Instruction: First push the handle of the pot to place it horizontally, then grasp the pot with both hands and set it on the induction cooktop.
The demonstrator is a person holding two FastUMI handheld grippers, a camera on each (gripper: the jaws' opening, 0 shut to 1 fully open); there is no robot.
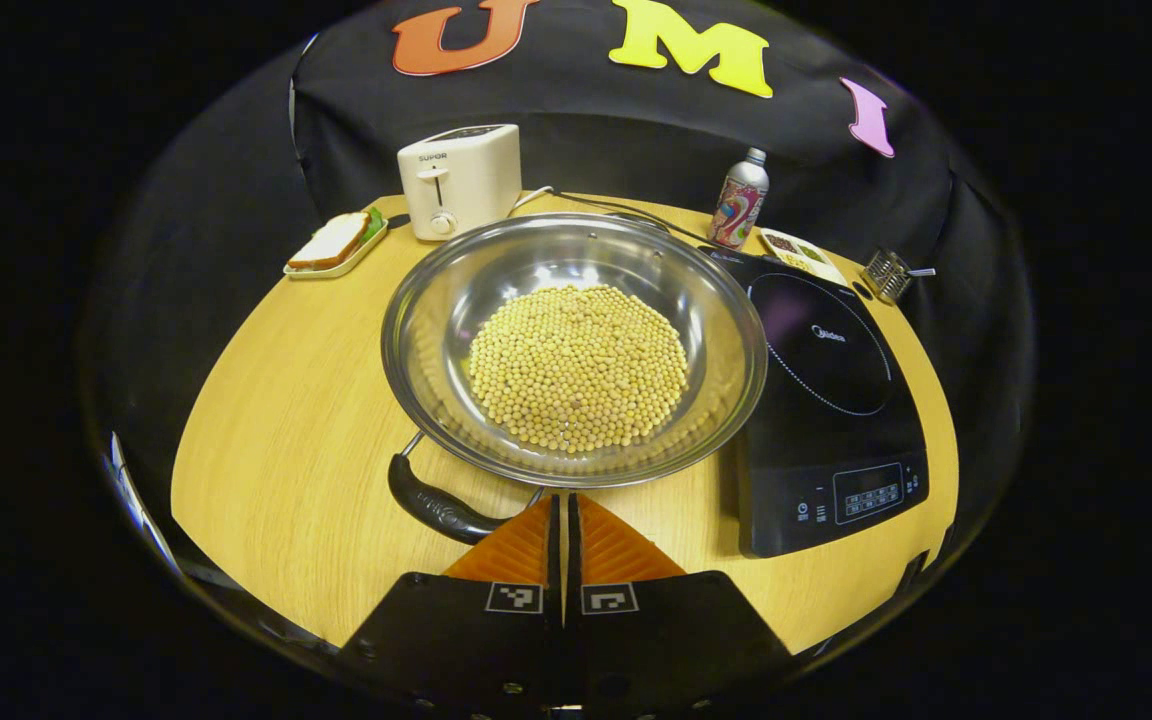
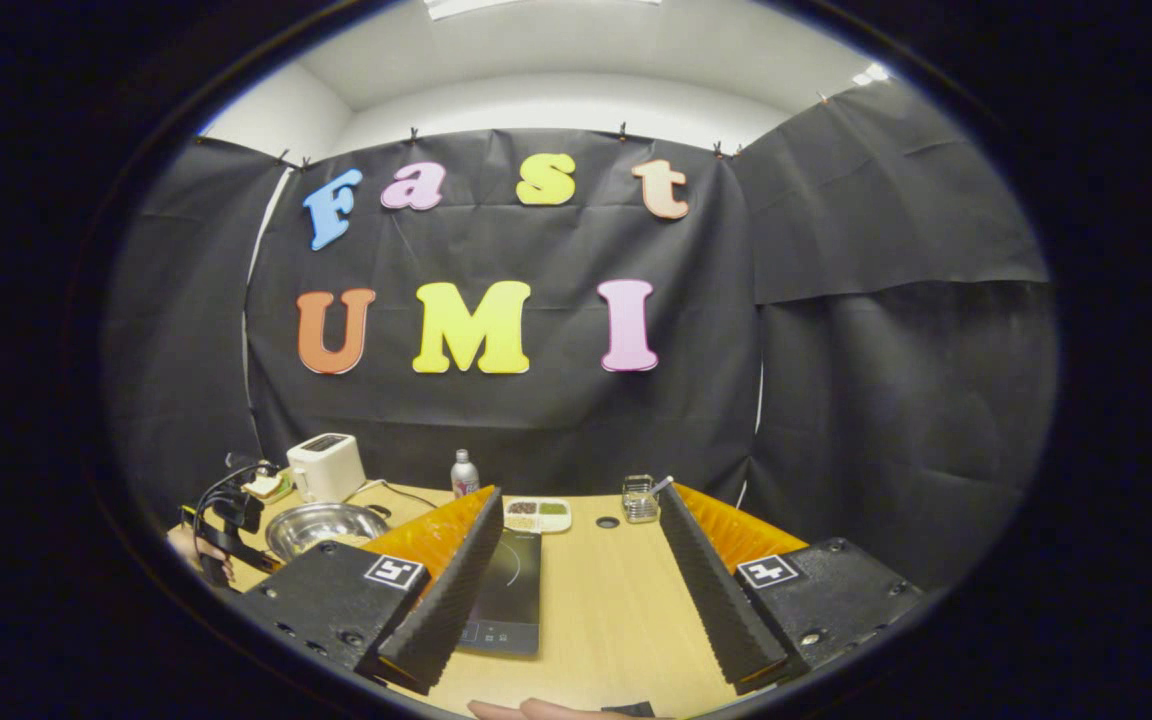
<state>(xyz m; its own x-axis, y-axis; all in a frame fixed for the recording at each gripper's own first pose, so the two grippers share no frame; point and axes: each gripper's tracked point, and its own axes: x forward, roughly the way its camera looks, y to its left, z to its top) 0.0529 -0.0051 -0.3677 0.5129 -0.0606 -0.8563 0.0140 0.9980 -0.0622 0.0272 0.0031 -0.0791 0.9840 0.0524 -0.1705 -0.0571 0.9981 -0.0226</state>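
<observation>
A steel pot (image 1: 436, 300) holding a heap of soybeans (image 1: 576, 365) sits mid-table in the left gripper view. Its black handle (image 1: 436, 505) sticks out from the near rim, angled to the lower left. My left gripper (image 1: 564, 498) is shut with nothing between its fingers; its tips sit just below the pot's near rim, and the handle's end lies against its left side. The black induction cooktop (image 1: 826, 400) lies right of the pot. In the right gripper view my right gripper (image 2: 578, 492) is open, raised above the table, with the cooktop (image 2: 506, 590) and pot (image 2: 324, 527) to its left.
At the back stand a white toaster (image 1: 459, 180), a sandwich on a plate (image 1: 336, 245), a bottle (image 1: 739, 205), a compartment tray (image 1: 801, 255) and a small metal rack (image 1: 886, 275). A hand (image 2: 536, 710) shows at the bottom of the right gripper view.
</observation>
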